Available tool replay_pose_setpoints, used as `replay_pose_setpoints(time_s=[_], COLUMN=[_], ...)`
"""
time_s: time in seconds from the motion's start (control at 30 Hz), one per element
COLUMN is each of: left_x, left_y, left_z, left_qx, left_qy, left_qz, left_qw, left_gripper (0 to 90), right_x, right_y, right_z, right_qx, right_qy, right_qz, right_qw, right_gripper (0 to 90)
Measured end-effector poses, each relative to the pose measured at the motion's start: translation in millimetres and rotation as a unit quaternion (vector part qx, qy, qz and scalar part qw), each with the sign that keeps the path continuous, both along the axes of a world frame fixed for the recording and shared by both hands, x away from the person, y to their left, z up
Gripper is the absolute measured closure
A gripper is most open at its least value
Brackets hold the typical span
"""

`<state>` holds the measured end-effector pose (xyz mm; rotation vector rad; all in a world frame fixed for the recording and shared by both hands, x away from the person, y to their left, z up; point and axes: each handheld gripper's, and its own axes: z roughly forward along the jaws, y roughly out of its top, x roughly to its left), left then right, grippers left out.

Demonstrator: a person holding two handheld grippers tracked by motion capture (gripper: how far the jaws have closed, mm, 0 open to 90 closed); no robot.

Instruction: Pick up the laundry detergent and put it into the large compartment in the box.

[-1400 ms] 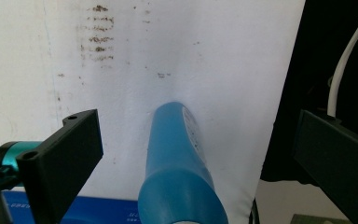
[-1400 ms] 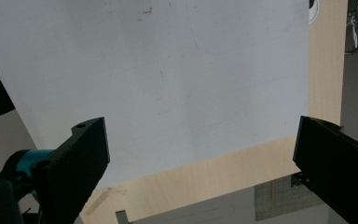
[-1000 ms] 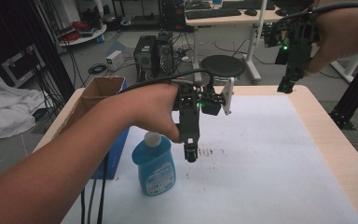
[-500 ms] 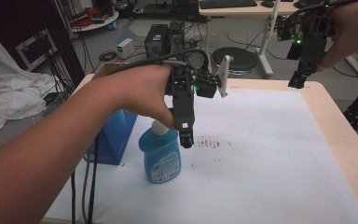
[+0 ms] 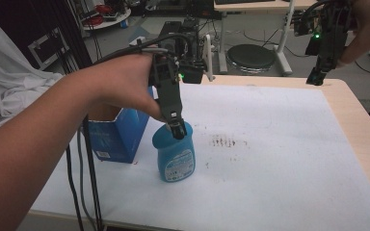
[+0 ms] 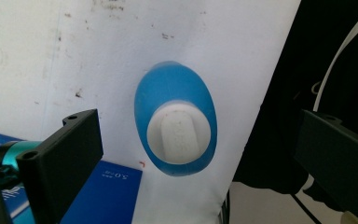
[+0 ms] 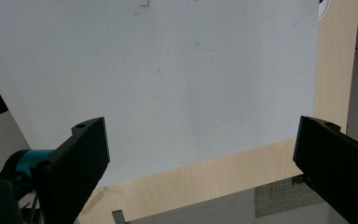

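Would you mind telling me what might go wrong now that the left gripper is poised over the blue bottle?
1. The bottle stands upright and free on the white sheet; an off-centre close by the left gripper, whose jaws are spread wide around the white cap, could tip it.
2. The blue box stands close beside the bottle, so a jaw might catch on it.
3. The bottle is near the table's front edge, so a knock could send it off.

Pale wooden table [image 5: 351,115] under a stained white sheet [image 5: 279,159]. Grey floor [image 5: 139,29] across the top of the frame, a round black stool [image 5: 250,55] upper centre, white cloth [image 5: 9,96] draped upper left.
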<state>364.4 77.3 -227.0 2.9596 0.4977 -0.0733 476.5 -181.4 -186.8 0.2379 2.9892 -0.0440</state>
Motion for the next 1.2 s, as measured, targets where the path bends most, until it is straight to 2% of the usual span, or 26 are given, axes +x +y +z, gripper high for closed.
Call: replay_pose_setpoints(time_s=[0.23, 0.3, 0.33, 0.47, 0.8, 0.97, 1.2], left_x=[-4.6, -4.6, -4.4, -3.8, -5.4, -4.3, -3.1], left_y=[11.3, 11.3, 14.9, 18.0, 15.1, 11.5, 6.7], left_z=[-17.7, -17.7, -24.8, -35.0, -46.7, -53.5, -58.1], left_qx=[-0.001, -0.001, 0.007, 0.002, -0.002, 0.011, 0.016], left_qy=[-0.001, -0.001, -0.007, -0.005, -0.008, -0.012, -0.018], left_qz=[0.027, 0.027, 0.044, 0.058, 0.065, 0.065, 0.062], left_qw=[0.9996, 0.9996, 0.9990, 0.9983, 0.9978, 0.9978, 0.9978], left_gripper=[1.7, 1.7, 1.7, 1.7, 1.7, 1.7, 1.7], right_x=[-2.7, -2.9, -2.9, -2.6, -0.3, -0.4, -0.3], right_y=[3.3, 3.6, 3.6, 4.7, 4.9, 6.3, 7.7], right_z=[0.0, 0.0, 0.0, -4.5, -13.2, -17.3, -18.1], right_qx=[-0.002, -0.001, -0.001, 0.001, 0.002, -0.002, -0.001], right_qy=[-0.001, -0.001, -0.001, 0.004, 0.008, 0.008, 0.008], right_qz=[0.003, 0.001, 0.001, 0.000, 0.005, 0.006, 0.008], right_qw=[1.0000, 1.0000, 1.0000, 1.0000, 1.0000, 0.9999, 0.9999], right_gripper=[2.5, 2.5, 2.5, 2.5, 2.5, 2.5, 2.5])
